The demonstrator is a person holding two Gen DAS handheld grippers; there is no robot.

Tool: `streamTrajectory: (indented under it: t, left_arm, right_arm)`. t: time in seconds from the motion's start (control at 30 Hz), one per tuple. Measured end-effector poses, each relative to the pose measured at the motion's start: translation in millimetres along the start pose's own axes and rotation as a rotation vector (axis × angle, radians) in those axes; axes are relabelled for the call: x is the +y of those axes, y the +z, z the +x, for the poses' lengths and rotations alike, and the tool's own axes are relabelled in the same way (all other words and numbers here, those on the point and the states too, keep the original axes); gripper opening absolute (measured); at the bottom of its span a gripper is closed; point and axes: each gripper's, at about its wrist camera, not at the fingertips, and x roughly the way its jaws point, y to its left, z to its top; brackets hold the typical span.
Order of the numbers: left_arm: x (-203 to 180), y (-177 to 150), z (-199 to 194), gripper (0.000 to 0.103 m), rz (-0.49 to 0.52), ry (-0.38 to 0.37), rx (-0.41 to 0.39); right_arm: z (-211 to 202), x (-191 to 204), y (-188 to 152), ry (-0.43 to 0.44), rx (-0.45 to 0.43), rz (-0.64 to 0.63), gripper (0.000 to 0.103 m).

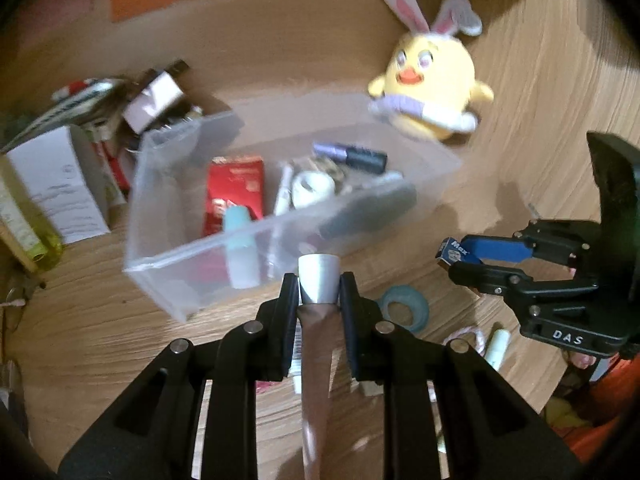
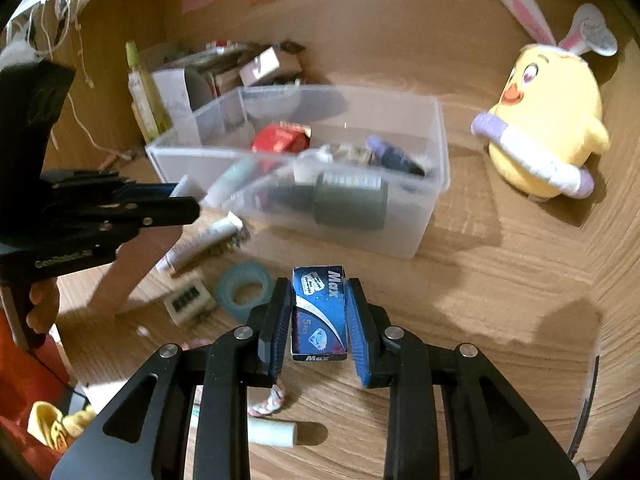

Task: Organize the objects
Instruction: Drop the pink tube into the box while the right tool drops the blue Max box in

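My left gripper [image 1: 319,282] is shut on a brown tube with a silver cap [image 1: 318,278], held just in front of the clear plastic bin [image 1: 160,248]. The bin holds a red packet [image 1: 234,188], a white tape roll [image 1: 312,188], a purple-and-black tube [image 1: 352,154], a dark grey bottle [image 2: 350,200] and other small items. My right gripper [image 2: 319,296] is shut on a small blue "Max" box [image 2: 319,312], above the wooden table in front of the bin. The right gripper also shows in the left wrist view [image 1: 452,258], to the bin's right.
A yellow plush chick with bunny ears [image 2: 548,136] stands right of the bin. Boxes and a yellow bottle [image 2: 140,92] crowd the back left. A teal tape roll [image 2: 246,292], a counter [image 2: 188,300], a tube [image 2: 200,244], a pale stick [image 2: 272,432] lie on the table.
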Motion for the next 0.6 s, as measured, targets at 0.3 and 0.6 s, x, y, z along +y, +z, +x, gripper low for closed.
streamTrajectory:
  t: [0.3,0.6]
  left_arm:
    - [13.5,11.4,-61.3,0.019,-0.053,0.002,-0.165]
    - [18.5,39.1,-100.7,0.019,-0.063,0.020,-0.311]
  right_arm:
    - [-34.4,5.7,31.3,0.003,-0.133,0.020,0.025]
    - [-55.1,9.4,67.3,-0.005,-0.239,0.020,0.025]
